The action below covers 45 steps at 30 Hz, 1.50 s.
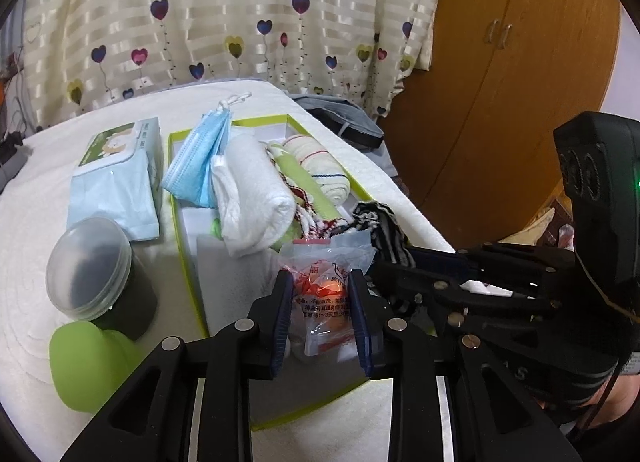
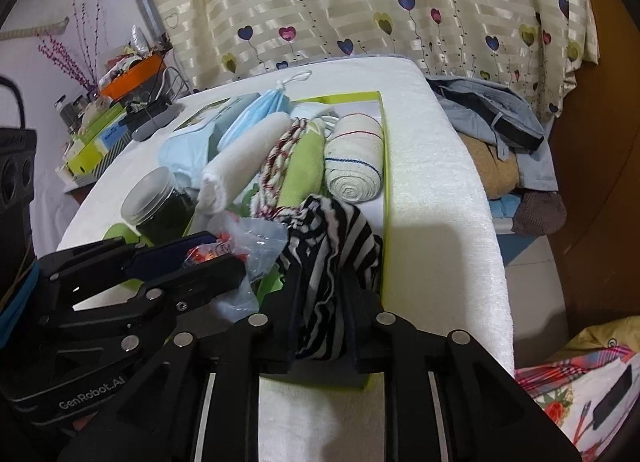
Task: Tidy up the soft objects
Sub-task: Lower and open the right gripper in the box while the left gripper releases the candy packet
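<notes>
2 grippers crowd the tray's [image 1: 174, 197] near end, seemingly little room.

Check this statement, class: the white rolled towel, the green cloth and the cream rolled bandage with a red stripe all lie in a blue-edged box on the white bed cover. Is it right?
One detail is wrong: the box has a lime-green edge, not blue. The left wrist view shows it, with the white rolled towel, the green cloth and the cream rolled bandage inside, on the white bed cover.

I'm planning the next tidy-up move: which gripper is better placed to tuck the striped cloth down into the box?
Right. The right gripper already has the striped cloth between its jaws over the green-edged box; the left gripper is busy around the plastic bag.
</notes>
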### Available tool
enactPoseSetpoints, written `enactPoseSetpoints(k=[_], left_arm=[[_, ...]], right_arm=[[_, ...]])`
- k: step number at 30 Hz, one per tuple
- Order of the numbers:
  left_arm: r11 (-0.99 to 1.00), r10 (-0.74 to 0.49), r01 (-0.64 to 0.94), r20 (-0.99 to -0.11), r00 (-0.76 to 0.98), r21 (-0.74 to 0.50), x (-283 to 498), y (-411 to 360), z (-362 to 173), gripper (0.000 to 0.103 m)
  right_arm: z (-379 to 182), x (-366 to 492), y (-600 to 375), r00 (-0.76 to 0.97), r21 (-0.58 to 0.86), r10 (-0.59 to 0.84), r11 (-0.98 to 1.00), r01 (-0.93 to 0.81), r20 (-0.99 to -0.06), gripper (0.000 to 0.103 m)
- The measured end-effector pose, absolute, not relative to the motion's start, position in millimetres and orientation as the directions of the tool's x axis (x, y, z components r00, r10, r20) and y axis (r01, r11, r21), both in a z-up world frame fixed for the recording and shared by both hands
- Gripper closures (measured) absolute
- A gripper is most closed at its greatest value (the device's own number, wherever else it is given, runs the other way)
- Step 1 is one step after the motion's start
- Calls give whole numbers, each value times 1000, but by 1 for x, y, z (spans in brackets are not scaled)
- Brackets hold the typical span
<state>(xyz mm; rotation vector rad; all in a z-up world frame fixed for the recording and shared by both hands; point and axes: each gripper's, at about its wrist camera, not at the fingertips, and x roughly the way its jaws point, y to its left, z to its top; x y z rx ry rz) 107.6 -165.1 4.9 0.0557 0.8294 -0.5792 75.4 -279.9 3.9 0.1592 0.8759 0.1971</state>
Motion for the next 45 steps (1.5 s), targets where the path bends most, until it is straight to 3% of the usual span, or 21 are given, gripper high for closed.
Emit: enactPoseSetpoints(k=[9, 45], left_arm=[[839, -476, 516, -689, 547, -170, 94, -160, 17, 73], [920, -336, 387, -639, 692, -65, 44, -119, 40, 72]], right_arm=[[16, 58, -277, 651, 168, 187, 981, -93, -736, 65], [46, 9, -242, 714, 123, 148, 989, -87, -685, 64]])
